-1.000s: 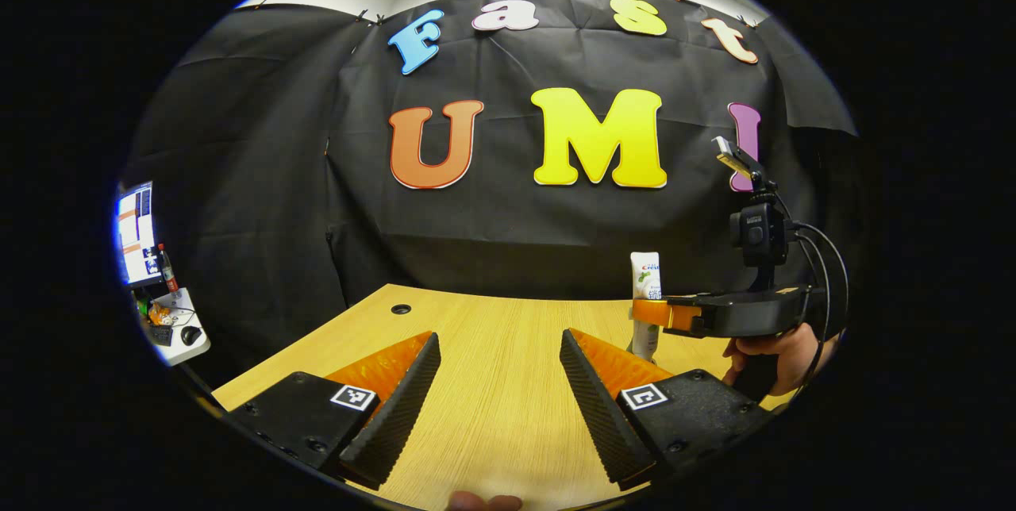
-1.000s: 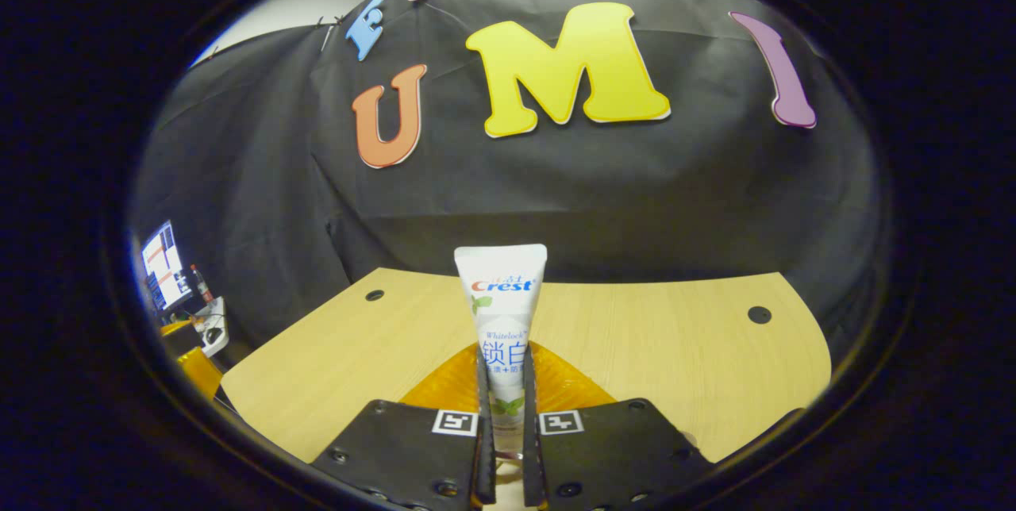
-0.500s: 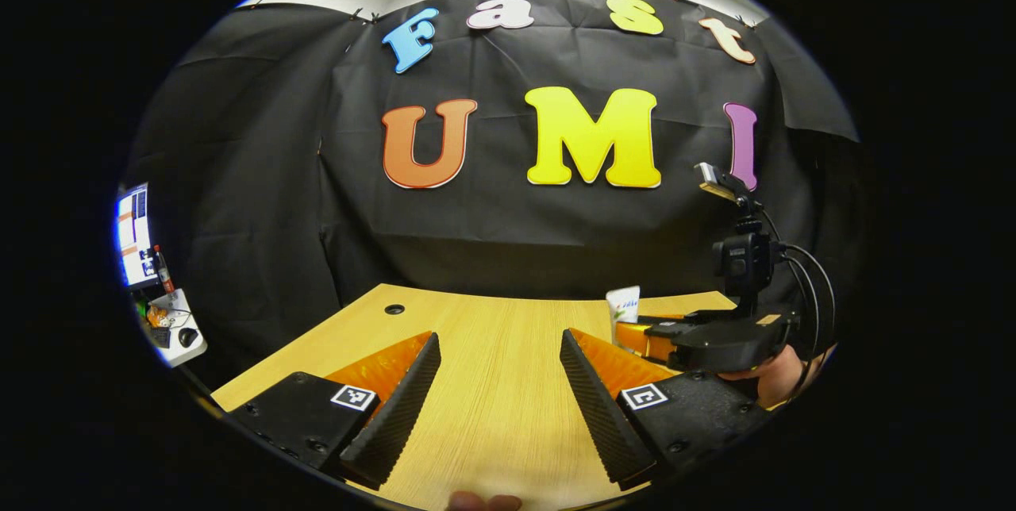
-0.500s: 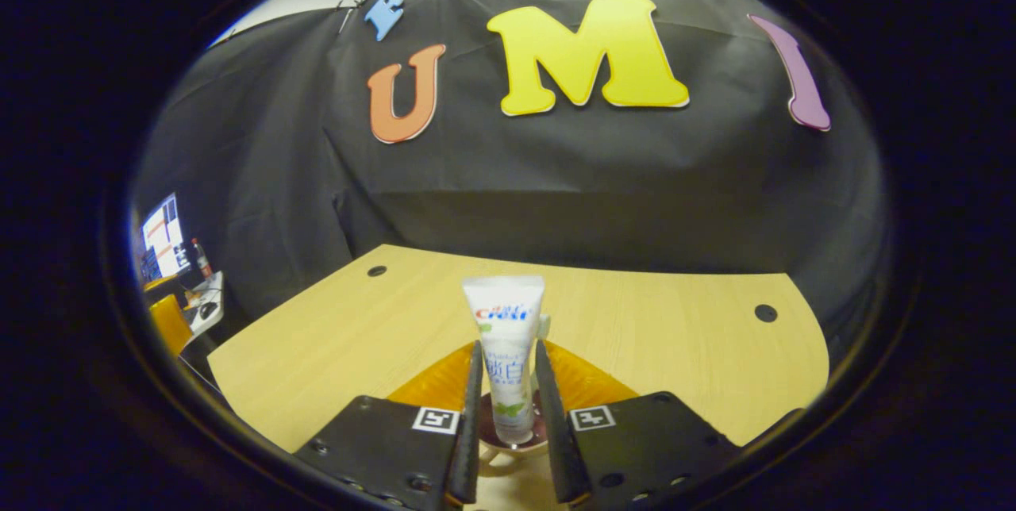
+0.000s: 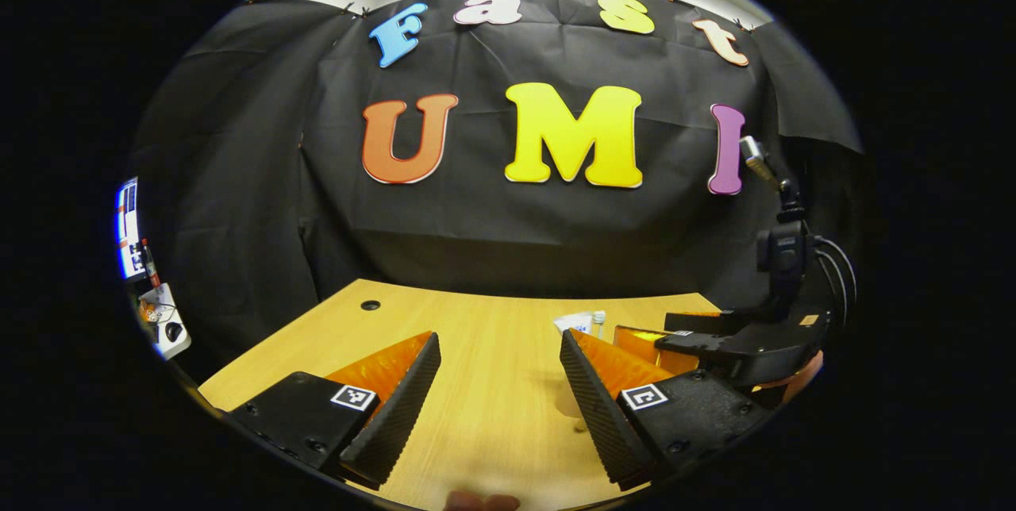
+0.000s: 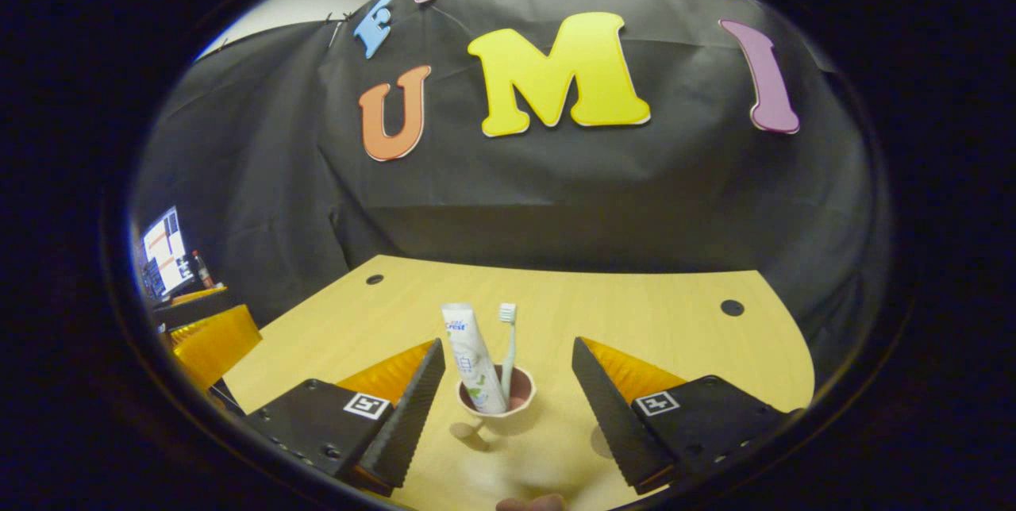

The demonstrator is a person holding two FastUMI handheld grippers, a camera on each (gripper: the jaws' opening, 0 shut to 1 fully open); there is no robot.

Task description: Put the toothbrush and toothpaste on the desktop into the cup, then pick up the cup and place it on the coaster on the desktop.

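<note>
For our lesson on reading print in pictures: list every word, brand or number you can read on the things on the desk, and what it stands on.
None can be read.
Toothpaste tube in the cup: print too small to read.
Square markers: patterns, no words.

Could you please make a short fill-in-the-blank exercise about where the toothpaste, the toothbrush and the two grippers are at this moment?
1. The toothpaste stands inside the ____.
2. Beside the toothpaste, the toothbrush stands with its ____ pointing up.
3. The right gripper is ____, with the cup between its fingers but not touched.
4. The left gripper is open above the bare wooden ____.

Missing words: cup; bristles; open; desktop
</note>
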